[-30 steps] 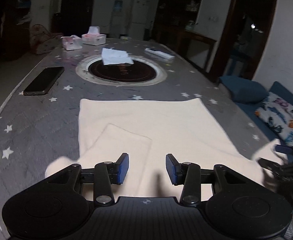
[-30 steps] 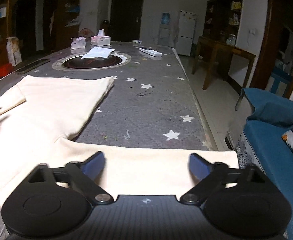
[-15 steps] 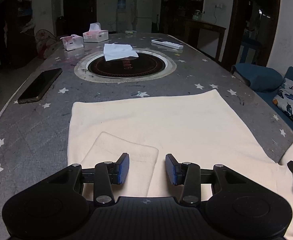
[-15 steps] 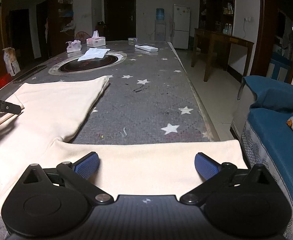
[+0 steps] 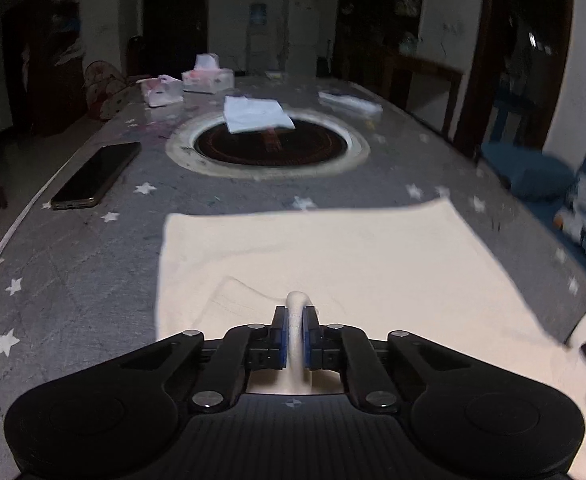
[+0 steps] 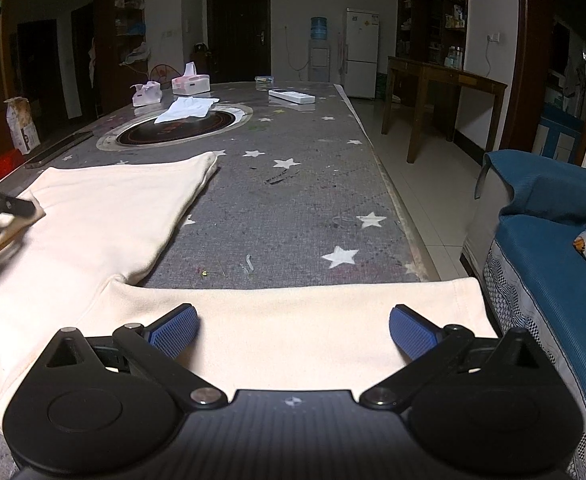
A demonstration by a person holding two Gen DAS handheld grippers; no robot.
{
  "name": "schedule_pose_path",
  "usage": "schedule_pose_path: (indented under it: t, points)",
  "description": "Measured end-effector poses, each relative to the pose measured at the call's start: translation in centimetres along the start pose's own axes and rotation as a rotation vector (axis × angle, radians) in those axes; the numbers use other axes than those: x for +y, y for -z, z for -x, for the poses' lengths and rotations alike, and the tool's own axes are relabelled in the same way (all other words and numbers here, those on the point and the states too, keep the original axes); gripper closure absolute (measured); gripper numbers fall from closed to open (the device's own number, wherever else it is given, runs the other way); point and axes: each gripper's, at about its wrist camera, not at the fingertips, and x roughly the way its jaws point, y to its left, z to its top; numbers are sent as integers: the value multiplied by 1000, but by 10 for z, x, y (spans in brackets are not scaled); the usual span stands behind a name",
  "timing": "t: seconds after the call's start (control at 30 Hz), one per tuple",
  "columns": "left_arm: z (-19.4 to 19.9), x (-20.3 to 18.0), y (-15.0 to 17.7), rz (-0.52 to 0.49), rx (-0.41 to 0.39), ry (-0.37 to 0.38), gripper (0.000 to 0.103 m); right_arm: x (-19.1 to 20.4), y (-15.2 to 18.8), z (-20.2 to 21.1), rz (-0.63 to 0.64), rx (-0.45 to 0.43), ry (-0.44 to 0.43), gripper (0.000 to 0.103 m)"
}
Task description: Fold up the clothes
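A cream long-sleeved garment lies flat on the grey star-patterned table. My left gripper has its jaws closing on a raised ridge of the garment's folded-in left sleeve, and the blue pads press on it. The same garment stretches left in the right wrist view, its other sleeve lying across the table's near edge. My right gripper hovers wide open over that sleeve, with nothing pinched. A black finger of the left gripper shows at the far left.
A dark phone lies left of a round inset hob with a white cloth on it. Tissue boxes and a remote sit farther back. A blue sofa stands beside the table's right edge.
The left gripper's jaws went from apart over the folded sleeve to shut on a pinch of it. The right gripper stayed open in place.
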Motion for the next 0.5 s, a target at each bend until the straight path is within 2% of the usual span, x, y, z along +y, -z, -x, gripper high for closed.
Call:
schedule_pose_path:
  t: [0.2,0.5]
  points:
    - [40,53,-7,145,-97,-47,97,0,0,1,1,0,1,0]
    - [118,136,8,284,-224,-225,97,0,0,0,1,0,2,0]
